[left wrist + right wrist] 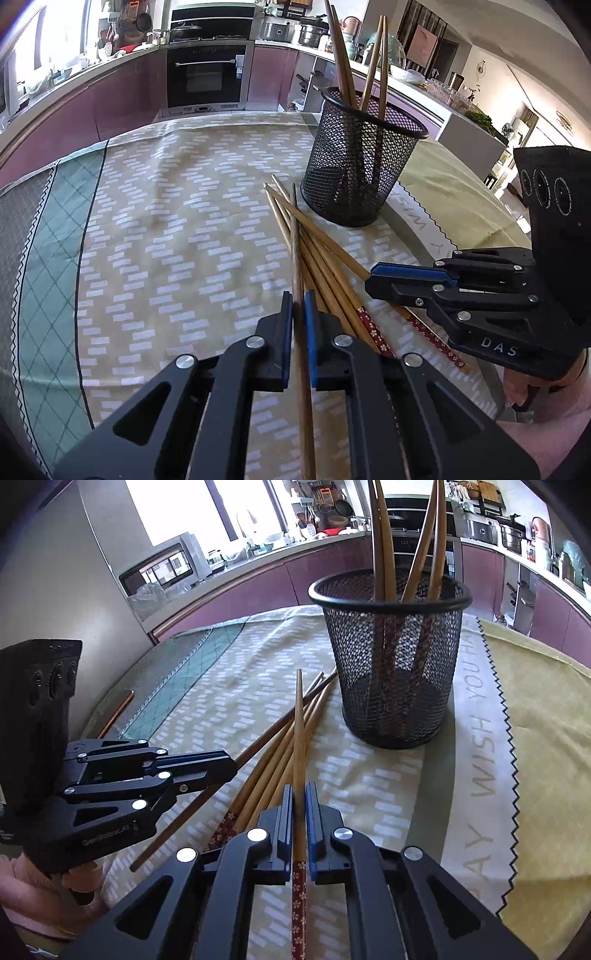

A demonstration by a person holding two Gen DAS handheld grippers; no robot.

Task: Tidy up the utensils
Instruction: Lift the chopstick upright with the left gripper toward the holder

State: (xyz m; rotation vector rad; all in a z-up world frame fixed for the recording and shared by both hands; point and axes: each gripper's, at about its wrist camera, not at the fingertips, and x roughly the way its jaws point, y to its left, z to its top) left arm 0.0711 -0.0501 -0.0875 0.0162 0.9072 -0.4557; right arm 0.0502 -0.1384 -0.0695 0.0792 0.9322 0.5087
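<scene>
Left gripper (298,302) clamps one plain wooden chopstick (295,240), raised over the loose chopstick pile (332,273) on the tablecloth (166,221). Right gripper (299,797) pinches a chopstick with red floral handle (298,738), tip pointing toward the black mesh holder (391,657). Holder stands upright just beyond the pile, well in from the tabletop's edges, with four chopsticks (380,535) standing in it.

Chopsticks (314,251) before mesh holder (354,166)
</scene>
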